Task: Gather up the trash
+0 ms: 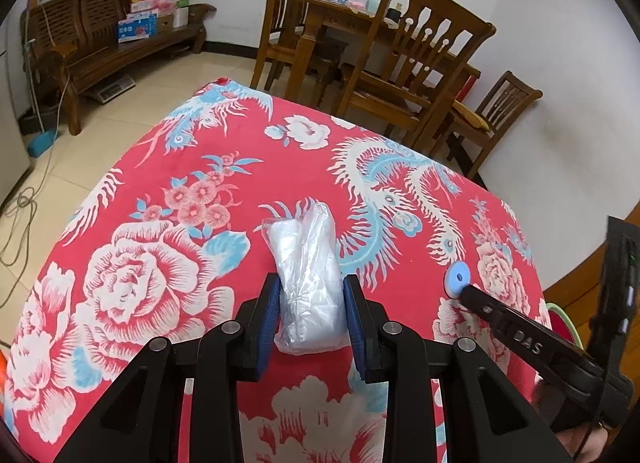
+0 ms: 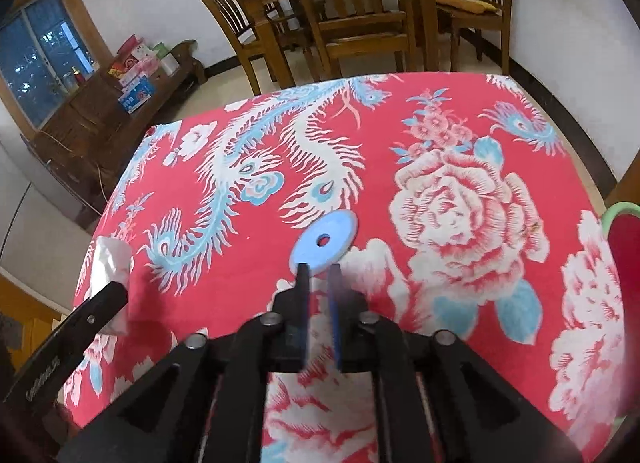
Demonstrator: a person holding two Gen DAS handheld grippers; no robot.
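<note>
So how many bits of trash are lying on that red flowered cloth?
2. A crumpled clear plastic bag sits between the left tool's pads. A flat blue disc with a hole lies just ahead of the right tool. Others may be out of view.

1 plastic bag (image 1: 306,283), 1 blue disc (image 2: 324,241), 2 hand-held grippers, perhaps 5 chairs.
</note>
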